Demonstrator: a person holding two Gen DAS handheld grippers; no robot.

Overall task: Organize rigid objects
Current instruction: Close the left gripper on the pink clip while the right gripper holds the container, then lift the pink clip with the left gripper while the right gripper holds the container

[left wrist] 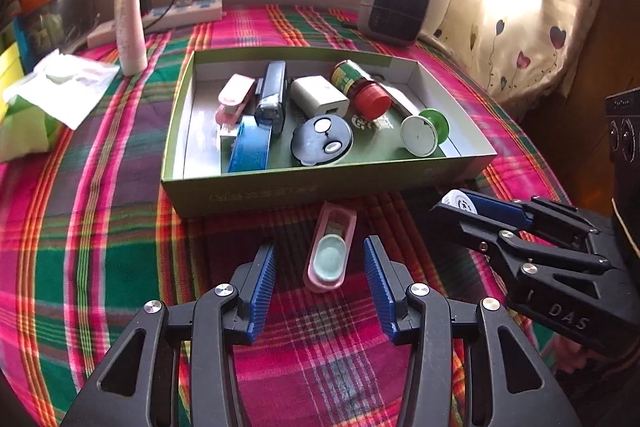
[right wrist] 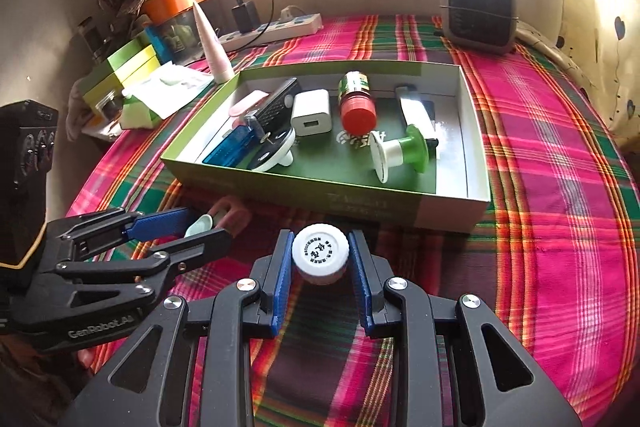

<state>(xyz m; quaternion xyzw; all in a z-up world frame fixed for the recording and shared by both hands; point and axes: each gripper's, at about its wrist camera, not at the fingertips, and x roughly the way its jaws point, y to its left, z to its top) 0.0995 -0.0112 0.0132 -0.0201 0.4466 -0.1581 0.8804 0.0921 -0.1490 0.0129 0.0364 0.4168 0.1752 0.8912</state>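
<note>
White bottle (right wrist: 320,257) clenched in my right tool (right wrist: 319,259); left tool (left wrist: 319,265) released around the pink case (left wrist: 330,253).
Both look light, stiff and slick; I'd pinch the case across its narrow sides.

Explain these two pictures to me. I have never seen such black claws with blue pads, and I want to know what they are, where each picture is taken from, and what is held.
No robot here: a person holds a two-finger tool in each hand, and a camera on each tool looks forward along its fingers.

The left wrist view shows the left hand-held gripper, its jaws apart around a pink case lying on the plaid cloth, without pressing it. The other tool enters from the right.

The right wrist view shows the right hand-held gripper shut on a small white-capped bottle.

Ahead of both sits an open green box already holding things: a red-capped bottle, a white charger, a green-and-white spool, among others.
</note>
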